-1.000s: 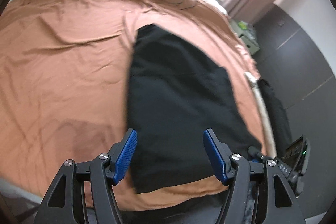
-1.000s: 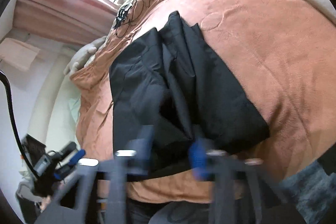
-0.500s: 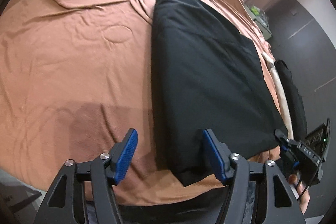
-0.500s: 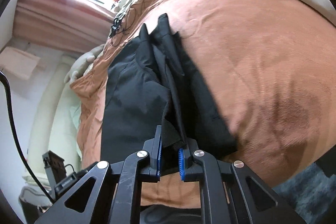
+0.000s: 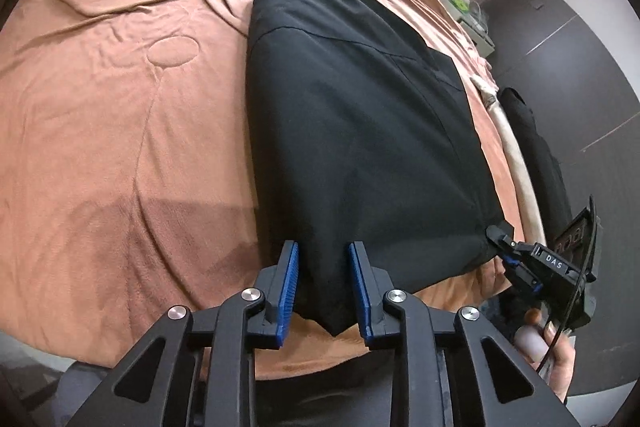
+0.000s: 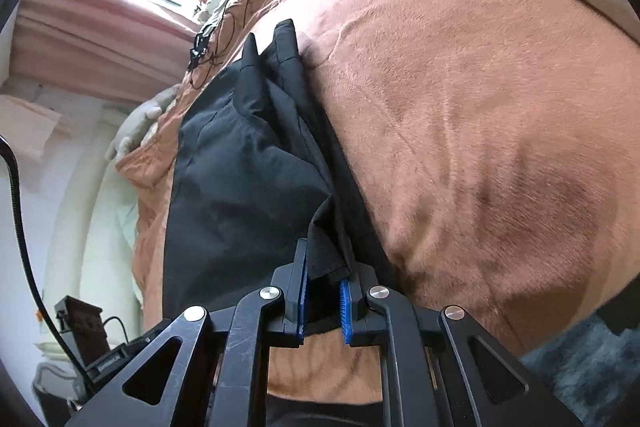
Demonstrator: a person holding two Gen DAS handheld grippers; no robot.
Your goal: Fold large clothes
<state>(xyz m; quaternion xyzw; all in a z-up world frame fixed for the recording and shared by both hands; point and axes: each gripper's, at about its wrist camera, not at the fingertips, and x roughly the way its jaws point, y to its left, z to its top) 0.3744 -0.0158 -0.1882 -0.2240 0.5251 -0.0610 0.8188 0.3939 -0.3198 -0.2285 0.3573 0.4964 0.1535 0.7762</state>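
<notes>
The right claw (image 6: 323,301) is clamped on a near corner of the black garment (image 5: 360,131); the left claw (image 5: 323,289) stands apart, straddling the other near corner, not yet gripping; the garment lies folded narrow on the bed (image 5: 120,115); further folds seem left.

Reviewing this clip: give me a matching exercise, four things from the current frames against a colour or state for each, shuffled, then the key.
Things:
1. left gripper
2. right gripper
3. black garment
4. bedspread

States:
A. rust-brown, wrinkled
B. shut on a bunched cloth edge
C. open, pads either side of the near corner
D. spread flat on the bed

Pairs: 1-C, 2-B, 3-D, 4-A
</notes>
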